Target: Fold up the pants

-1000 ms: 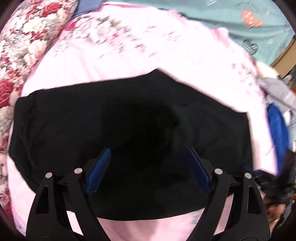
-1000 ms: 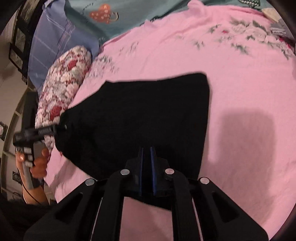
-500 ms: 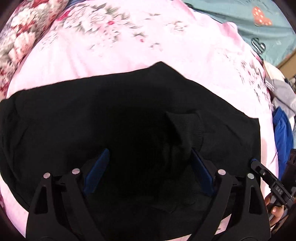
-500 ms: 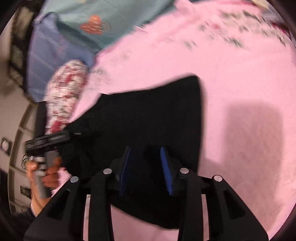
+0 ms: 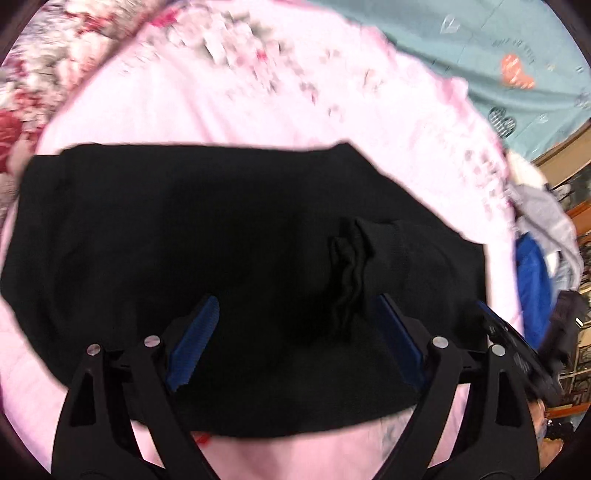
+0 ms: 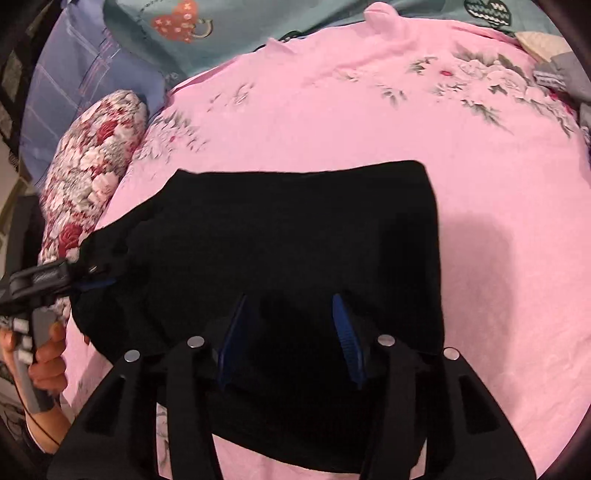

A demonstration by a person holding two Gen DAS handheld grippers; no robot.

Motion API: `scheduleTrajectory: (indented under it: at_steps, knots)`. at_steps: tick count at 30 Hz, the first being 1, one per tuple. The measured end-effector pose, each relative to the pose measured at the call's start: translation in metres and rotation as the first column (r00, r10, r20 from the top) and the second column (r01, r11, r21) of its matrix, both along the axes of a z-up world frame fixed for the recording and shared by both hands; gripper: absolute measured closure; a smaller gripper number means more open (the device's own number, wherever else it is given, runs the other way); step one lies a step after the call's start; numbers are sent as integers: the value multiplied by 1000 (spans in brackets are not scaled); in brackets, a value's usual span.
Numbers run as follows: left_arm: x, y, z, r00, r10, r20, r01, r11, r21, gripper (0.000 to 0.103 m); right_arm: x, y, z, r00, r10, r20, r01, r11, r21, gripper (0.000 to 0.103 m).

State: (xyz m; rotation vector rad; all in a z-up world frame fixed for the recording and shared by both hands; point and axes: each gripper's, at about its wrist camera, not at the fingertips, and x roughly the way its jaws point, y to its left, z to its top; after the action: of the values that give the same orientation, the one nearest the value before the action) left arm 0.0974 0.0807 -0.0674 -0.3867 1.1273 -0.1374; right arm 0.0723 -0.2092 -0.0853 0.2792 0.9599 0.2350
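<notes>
Now pants (image 6: 295, 236) folded (both grippers parted)

My pants (image 6: 295, 240) lie flat on the bedsheet (image 6: 498, 221), both grippers over their near edge, pillow (image 6: 92, 155) off to the left, blanket (image 6: 258, 26) behind.

- pink floral sheet (image 6: 369, 122) covers the bed, flower print along its far edge
- teal blanket (image 6: 258, 22) with heart prints at the bed's far edge
- red-and-white floral bolster (image 6: 92, 162) along the left edge
- blue plaid pillow (image 6: 70, 81) in the far left corner
- grey and blue clothes pile (image 5: 543, 240) off the right edge
- wooden furniture (image 5: 569, 147) beyond, blurred
</notes>
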Motion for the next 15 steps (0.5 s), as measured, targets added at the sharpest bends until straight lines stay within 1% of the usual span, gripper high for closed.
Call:
scheduleTrajectory:
  at_steps: [2, 3, 4, 5, 7, 8, 10, 13, 15]
  knots:
    - [-19, 21, 13, 999, 33, 41, -32, 999, -18, 15, -7, 0, 8, 999, -4, 41, 4, 1000, 3, 50]
    - [-29, 33, 18, 996, 63, 57, -63, 998, -9, 14, -11, 1, 12, 998, 4, 55, -4, 1000, 6, 49]
    - [-37, 44, 22, 993, 96, 66, -97, 995, 3, 12, -14, 1, 13, 998, 4, 65, -5, 1000, 9, 45]
    - [-50, 64, 25, 985, 157, 75, -159, 987, 21, 12, -19, 1, 15, 997, -3, 75, 2, 1000, 12, 41]
    - [-61, 86, 25, 969, 235, 77, -239, 970, 43, 12, -27, -4, 16, 997, -8, 80, 6, 1000, 25, 38]
    - [-69, 102, 23, 955, 287, 69, -290, 956, 46, 12, -31, -6, 15, 997, -9, 78, 6, 999, 40, 38]
    - [-77, 123, 14, 941, 336, 46, -337, 941, 25, 12, -38, -9, 14, 996, -26, 83, 20, 997, 69, 38]
    - [-80, 143, -1, 926, 378, -7, -378, 925, 41, 12, -47, -15, 16, 991, -82, 103, 71, 992, 107, 38]
    - [-78, 149, -13, 917, 396, -47, -395, 918, 23, 14, -51, -18, 18, 989, -100, 108, 85, 987, 134, 38]
